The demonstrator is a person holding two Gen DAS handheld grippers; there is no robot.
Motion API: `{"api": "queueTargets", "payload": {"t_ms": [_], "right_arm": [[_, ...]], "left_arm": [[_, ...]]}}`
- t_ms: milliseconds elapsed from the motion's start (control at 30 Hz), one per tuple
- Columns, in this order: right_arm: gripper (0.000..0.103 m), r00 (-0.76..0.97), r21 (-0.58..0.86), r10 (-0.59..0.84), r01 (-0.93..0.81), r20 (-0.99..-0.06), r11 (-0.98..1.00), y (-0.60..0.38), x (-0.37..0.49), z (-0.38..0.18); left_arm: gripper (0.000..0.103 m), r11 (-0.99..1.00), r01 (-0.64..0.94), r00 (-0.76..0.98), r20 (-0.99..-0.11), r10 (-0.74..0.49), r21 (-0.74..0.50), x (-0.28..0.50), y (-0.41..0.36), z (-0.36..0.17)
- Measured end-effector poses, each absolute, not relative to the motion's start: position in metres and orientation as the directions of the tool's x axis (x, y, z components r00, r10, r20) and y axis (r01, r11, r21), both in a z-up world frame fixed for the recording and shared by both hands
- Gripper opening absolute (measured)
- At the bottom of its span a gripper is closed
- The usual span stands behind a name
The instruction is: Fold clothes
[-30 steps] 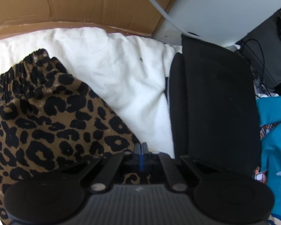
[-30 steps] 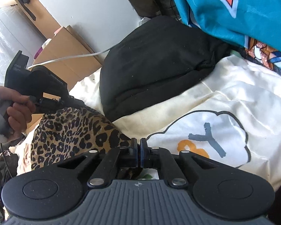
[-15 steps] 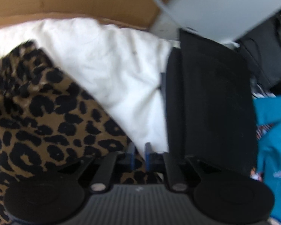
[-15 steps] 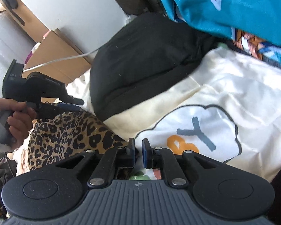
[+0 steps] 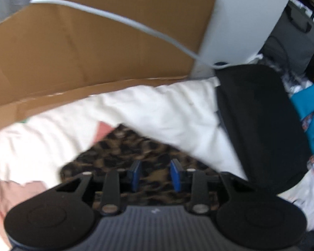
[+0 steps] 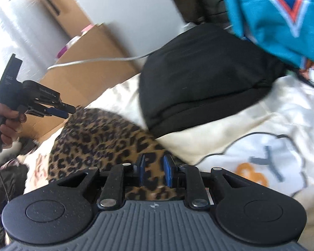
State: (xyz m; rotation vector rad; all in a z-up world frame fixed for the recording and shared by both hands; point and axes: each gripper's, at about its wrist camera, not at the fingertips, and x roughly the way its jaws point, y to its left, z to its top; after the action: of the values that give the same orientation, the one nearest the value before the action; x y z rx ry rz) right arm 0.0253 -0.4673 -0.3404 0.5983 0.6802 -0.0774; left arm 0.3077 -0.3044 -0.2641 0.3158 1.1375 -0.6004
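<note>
Leopard-print fabric (image 6: 98, 144), tan with black spots, lies folded into a compact bundle on a cream-white spread (image 6: 230, 129) that covers the work surface. Seen from the right wrist camera, the bundle sits at the near left, its right edge touching a folded black garment (image 6: 201, 79) that rests farther back and to the right. The right gripper (image 6: 153, 172) hangs just above the near edge of the leopard piece with its blue pads a little apart and its jaws opening; the cloth shows through the gap but neither pad presses on it, so nothing is held. To the right of it the spread carries a cloud-shaped print with a grey letter and an orange one (image 6: 259, 165). A teal garment with orange and white trim (image 6: 278, 14) hangs over the far right corner. At the far left a hand (image 6: 5, 123) grips the left gripper (image 6: 70, 110), which points at the far edge of the leopard bundle without touching it. From the left wrist camera, which is blurred, that gripper's blue pads (image 5: 135, 175) also stand apart, jaws opening, with only the leopard print beneath and nothing pinched. Beyond the bundle a brown cardboard sheet (image 5: 94, 48) leans behind the spread, a pale cable (image 5: 123, 21) draped across it.
</note>
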Motion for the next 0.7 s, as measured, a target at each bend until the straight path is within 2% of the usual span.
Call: {"api": "queueTargets", "payload": {"t_ms": [67,233,400,467,567,700], "right_arm": [[0.020,0.765,0.479,0.141,0.238,-0.629,0.845,-0.462,0.032,-0.346],[0.020,0.710,0.431,0.125,0.269,-0.693,0.862,-0.460,0.041,-0.362],[0.020,0.686,0.345,0.106,0.221,-0.719,0.912,-0.459,0.042,-0.358],[0.017,0.679,0.348,0.110,0.224,-0.726,0.910,-0.463,0.041,-0.358],[0.008,0.671,0.341,0.097,0.243,-0.736,0.908,-0.467,0.038,-0.358],[0.007,0.666,0.333,0.080,0.262,-0.742,0.906,-0.467,0.033,-0.356]], "left_arm": [[0.024,0.796,0.603,0.281,-0.919,-0.276,-0.055,0.309,-0.292,-0.266],[0.024,0.774,0.633,0.249,-0.938,-0.240,-0.030,0.302,-0.275,-0.290],[0.024,0.742,0.670,0.266,-0.939,-0.219,0.017,0.299,-0.278,-0.326],[0.024,0.740,0.673,0.272,-0.934,-0.230,0.014,0.301,-0.282,-0.332],[0.023,0.735,0.678,0.276,-0.930,-0.242,0.010,0.303,-0.288,-0.336],[0.023,0.729,0.684,0.259,-0.932,-0.254,-0.009,0.303,-0.284,-0.331]]}}
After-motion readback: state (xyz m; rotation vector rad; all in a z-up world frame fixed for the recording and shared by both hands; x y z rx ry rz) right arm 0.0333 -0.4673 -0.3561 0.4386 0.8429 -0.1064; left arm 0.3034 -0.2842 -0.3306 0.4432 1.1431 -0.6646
